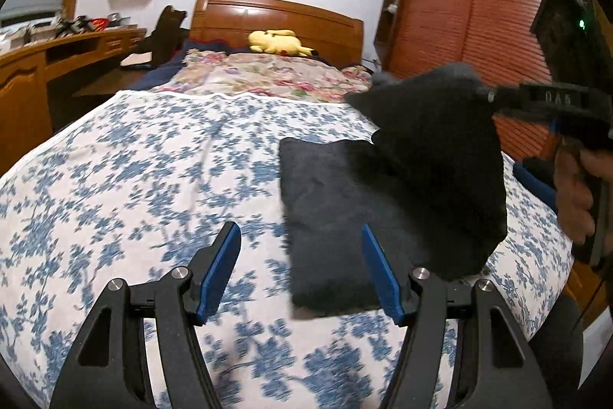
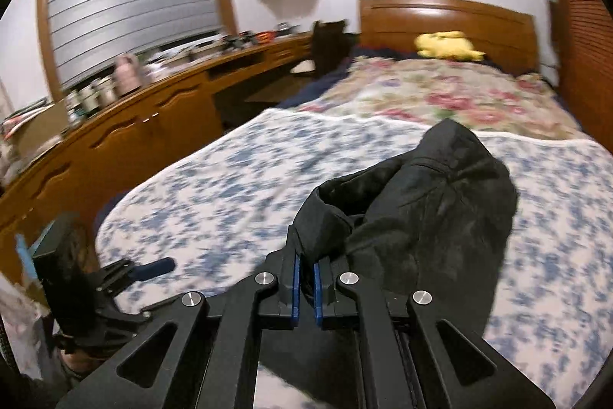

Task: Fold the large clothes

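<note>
A black garment (image 1: 345, 202) lies partly folded on the blue-flowered bedspread (image 1: 153, 160). Its right part (image 1: 440, 148) is lifted off the bed. My right gripper (image 2: 305, 265) is shut on an edge of the black garment (image 2: 421, 209) and holds it up; it also shows in the left wrist view (image 1: 486, 96), coming in from the right. My left gripper (image 1: 300, 242) is open and empty, low over the bed, its right finger over the garment's near left edge. The left gripper also shows at the lower left of the right wrist view (image 2: 153, 267).
A pink floral quilt (image 1: 268, 75) and a yellow plush toy (image 1: 277, 43) lie near the wooden headboard (image 1: 276, 18). A long wooden desk (image 2: 153, 110) with clutter runs along the bed's left side. A wooden wardrobe (image 1: 479, 6) stands to the right.
</note>
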The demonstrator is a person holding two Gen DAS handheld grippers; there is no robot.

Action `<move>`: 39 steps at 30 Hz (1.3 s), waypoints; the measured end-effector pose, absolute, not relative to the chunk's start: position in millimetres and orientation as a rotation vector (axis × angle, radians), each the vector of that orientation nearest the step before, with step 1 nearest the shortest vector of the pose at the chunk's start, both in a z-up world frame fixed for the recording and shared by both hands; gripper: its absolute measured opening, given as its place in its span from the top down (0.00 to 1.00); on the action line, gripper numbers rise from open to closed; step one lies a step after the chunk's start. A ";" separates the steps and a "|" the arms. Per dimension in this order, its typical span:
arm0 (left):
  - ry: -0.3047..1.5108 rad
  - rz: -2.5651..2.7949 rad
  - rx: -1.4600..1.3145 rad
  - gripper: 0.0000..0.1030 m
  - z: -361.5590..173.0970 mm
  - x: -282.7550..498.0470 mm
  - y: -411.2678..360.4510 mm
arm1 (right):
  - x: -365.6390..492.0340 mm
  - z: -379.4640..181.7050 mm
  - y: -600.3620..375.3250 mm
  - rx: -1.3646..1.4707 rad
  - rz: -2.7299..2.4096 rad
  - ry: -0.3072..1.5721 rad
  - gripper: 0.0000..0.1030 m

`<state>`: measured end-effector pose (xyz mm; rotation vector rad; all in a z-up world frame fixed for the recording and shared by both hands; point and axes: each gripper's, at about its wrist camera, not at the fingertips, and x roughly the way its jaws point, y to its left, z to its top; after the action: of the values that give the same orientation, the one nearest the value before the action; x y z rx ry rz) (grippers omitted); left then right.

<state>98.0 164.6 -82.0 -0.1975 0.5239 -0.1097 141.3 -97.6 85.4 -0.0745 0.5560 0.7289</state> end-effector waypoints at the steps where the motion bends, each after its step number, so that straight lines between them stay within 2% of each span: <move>1: 0.525 -0.103 -0.209 0.36 -83.6 97.1 168.9 | 147.3 77.1 -90.7 -0.060 0.758 0.600 0.94; 5: 0.535 -0.087 -0.237 0.36 -88.6 97.8 180.5 | 165.1 52.3 -76.6 -0.112 0.757 0.666 0.90; 6: 0.535 -0.081 -0.235 0.36 -88.3 97.3 180.3 | 166.2 49.1 -76.9 -0.123 0.743 0.659 0.86; 8: 0.533 -0.079 -0.226 0.36 -87.3 96.9 177.4 | 168.2 50.3 -78.3 -0.134 0.702 0.627 0.70; 9: 0.534 -0.082 -0.220 0.36 -87.1 97.2 175.2 | 167.1 56.9 -76.9 -0.138 0.685 0.616 0.55; 10: 0.535 -0.083 -0.214 0.36 -87.5 96.2 173.2 | 161.5 57.6 -80.6 -0.146 0.674 0.605 0.47; 13: 0.541 -0.094 -0.189 0.36 -88.0 99.8 161.5 | 149.8 59.4 -96.1 -0.162 0.650 0.567 0.40; 18: 0.541 -0.115 -0.163 0.36 -84.1 100.9 142.0 | 125.4 43.6 -124.2 -0.214 0.564 0.539 0.40; 28: 0.564 -0.125 -0.151 0.36 -64.2 111.3 104.2 | 144.6 -10.4 -127.0 -0.161 0.618 0.696 0.40; 39: 0.618 -0.077 -0.129 0.36 -53.5 132.7 75.6 | 151.7 -21.5 -101.0 -0.183 0.698 0.628 0.38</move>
<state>132.7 75.6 -53.5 -0.1290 0.6178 -0.0771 151.7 -101.0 -21.5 -0.1831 0.6284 0.6979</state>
